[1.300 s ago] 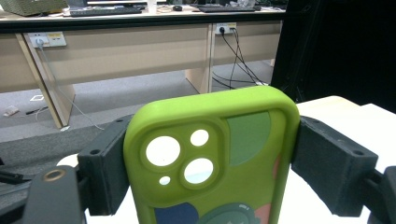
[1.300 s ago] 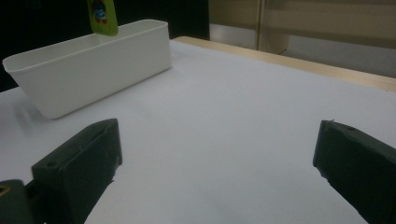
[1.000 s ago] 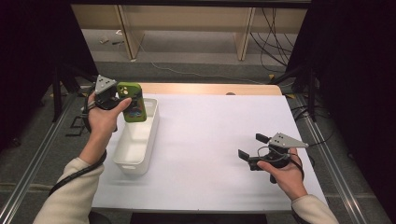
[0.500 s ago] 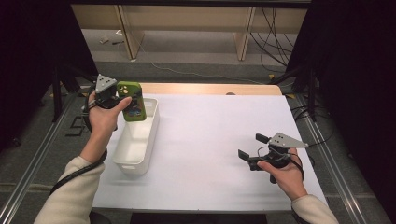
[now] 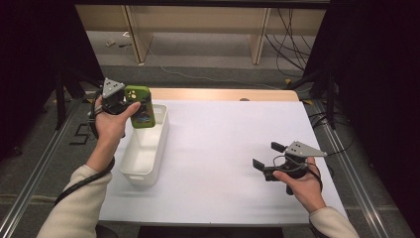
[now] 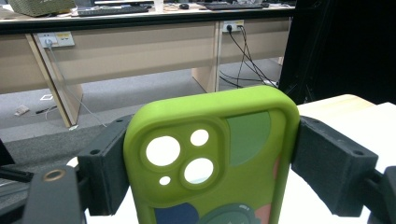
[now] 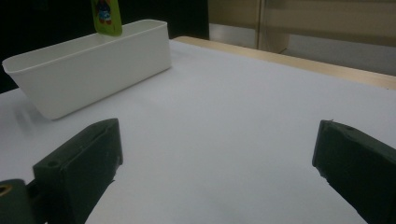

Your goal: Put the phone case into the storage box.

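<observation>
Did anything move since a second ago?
Nothing visibly changed. The left gripper still holds the green phone case over the far end of the white bin, and the right gripper stays open above the table.

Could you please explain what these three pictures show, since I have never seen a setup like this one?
A person sits at a white table and holds a hand-operated two-jaw gripper in each hand; there is no robot arm. The high view looks down from above the person. The other two pictures come from cameras riding on each gripper, looking along its black jaws. The left gripper is shut on a green phone case, holding it by its sides above the far end of a white bin, the one thing standing on the table. The right gripper is open and holds nothing, over the table's right side. Its camera looks across the table at the bin and the case.
</observation>
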